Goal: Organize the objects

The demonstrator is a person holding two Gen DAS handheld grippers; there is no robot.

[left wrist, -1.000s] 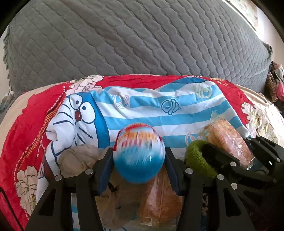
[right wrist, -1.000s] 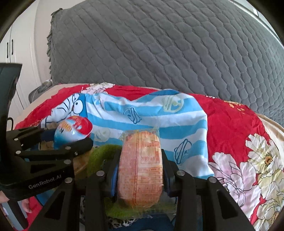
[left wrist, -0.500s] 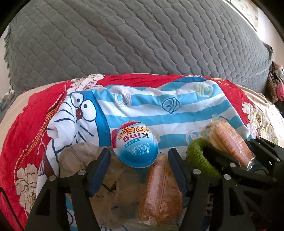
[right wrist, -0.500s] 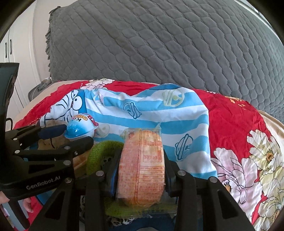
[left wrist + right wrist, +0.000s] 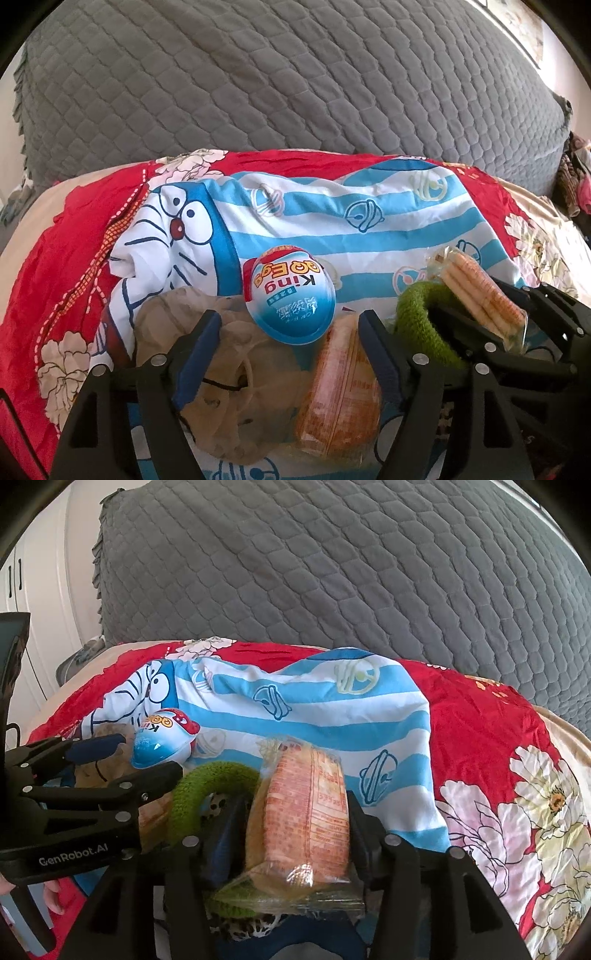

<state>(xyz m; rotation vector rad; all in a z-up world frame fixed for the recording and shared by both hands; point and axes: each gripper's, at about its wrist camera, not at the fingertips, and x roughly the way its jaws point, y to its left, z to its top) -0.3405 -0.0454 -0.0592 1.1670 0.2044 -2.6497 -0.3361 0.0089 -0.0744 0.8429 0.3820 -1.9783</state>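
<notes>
Lying on the blue-and-white striped cartoon cloth (image 5: pixel 332 236), the blue, white and red egg-shaped plastic capsule (image 5: pixel 291 295) is seen just ahead of the left hand-held gripper (image 5: pixel 290 332) — its blue-padded jaws are spread wide and nothing is held between them. Below the capsule, an orange cracker packet in clear wrap (image 5: pixel 341 391) and a crumpled beige plastic bag (image 5: pixel 225 373) are seen lying on the same cloth. A second clear-wrapped orange cracker packet (image 5: pixel 306 812) is clamped upright between the jaws of the right hand-held gripper (image 5: pixel 295 827) — the jaws are pressed against both of its sides. A green knitted ring (image 5: pixel 207 782) is seen just beside that packet. The cloth is spread over a red floral bedsheet (image 5: pixel 480 738), with a grey quilted cover (image 5: pixel 332 572) behind.
</notes>
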